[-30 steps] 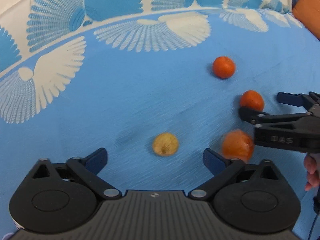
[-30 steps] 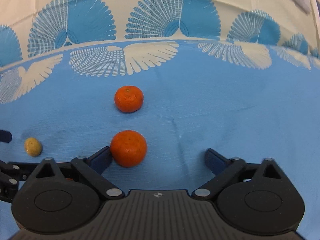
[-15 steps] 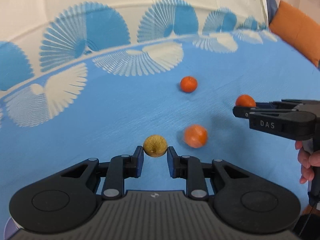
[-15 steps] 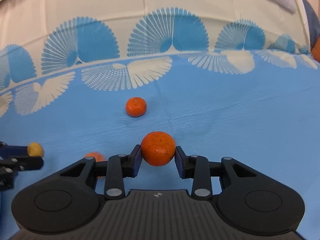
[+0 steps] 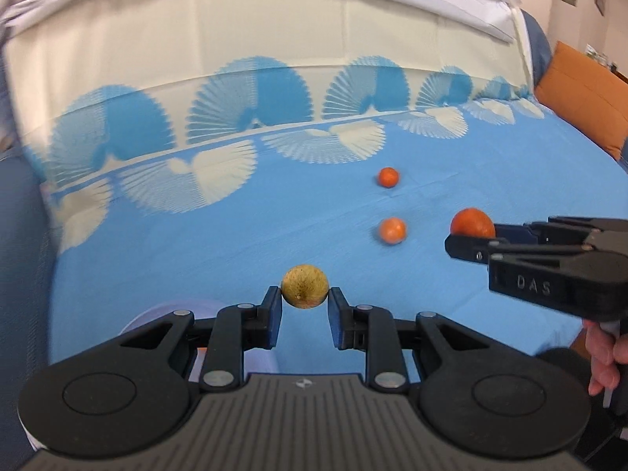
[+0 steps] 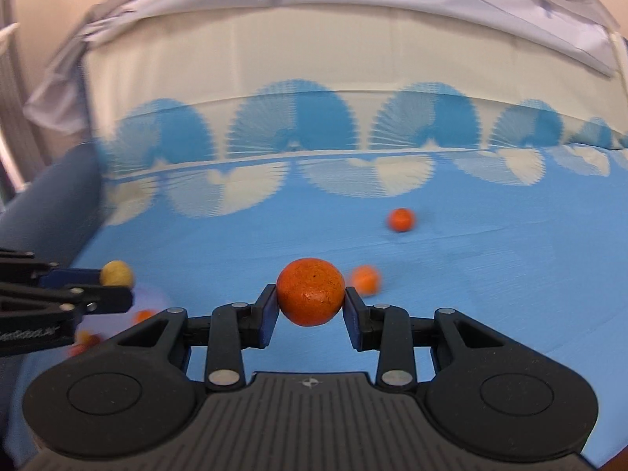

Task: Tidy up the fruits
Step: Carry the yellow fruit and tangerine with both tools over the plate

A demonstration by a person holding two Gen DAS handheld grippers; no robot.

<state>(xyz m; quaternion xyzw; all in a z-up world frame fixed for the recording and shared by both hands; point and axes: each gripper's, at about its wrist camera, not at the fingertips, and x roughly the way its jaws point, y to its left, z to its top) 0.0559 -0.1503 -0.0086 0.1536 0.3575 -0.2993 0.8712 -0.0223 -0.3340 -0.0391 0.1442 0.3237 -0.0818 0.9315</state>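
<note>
Blue bedspread point(image 5: 196, 243); fruit in both jaws (clamped)

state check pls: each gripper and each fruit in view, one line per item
left gripper: shut on the yellow fruit
yellow fruit: clamped between the left fingers, off the cloth
right gripper: shut on the big orange
big orange: clamped between the right fingers, off the cloth
near small orange: loose on the blue cloth, blurred
far small orange: loose on the blue cloth
blue cloth: spread flat
</note>
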